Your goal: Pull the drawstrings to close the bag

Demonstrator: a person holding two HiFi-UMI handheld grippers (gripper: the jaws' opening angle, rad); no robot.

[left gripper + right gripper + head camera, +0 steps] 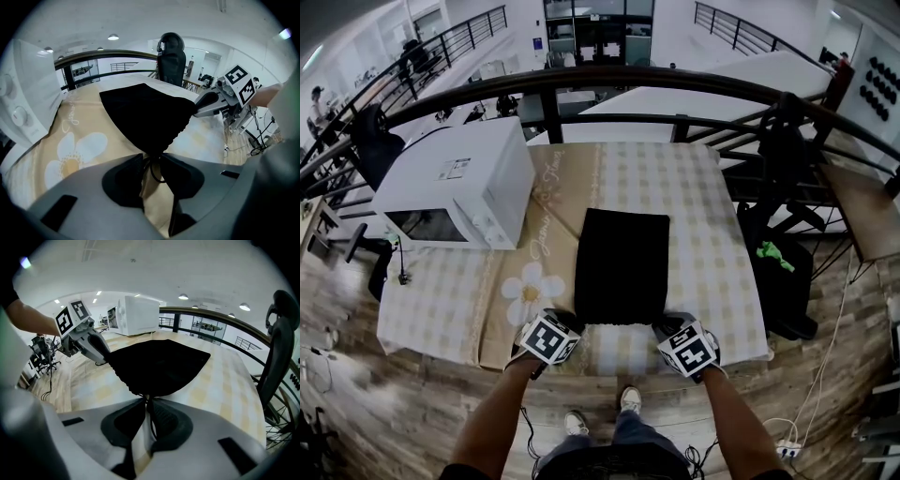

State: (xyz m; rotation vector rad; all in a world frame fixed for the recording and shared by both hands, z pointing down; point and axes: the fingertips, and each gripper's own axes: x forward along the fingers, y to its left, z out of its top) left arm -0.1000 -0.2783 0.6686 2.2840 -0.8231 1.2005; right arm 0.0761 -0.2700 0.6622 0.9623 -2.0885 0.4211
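Checked cloth covered the surface (712, 187), with a white microwave (459, 183) at its left. The black bag (622, 265) lay flat near you. Your left claw (152, 158) had pinched nearly closed on the left drawstring (153, 170) at the bag's corner. Your right claw (146, 401) gripped the right drawstring (152, 420), tips almost meeting.

This looks like an open-plan office mezzanine. A dark metal railing (609, 80) edges the cloth-covered table (694, 187), a black office chair (171, 58) stands behind it, and round ceiling lights (183, 296) shine overhead.
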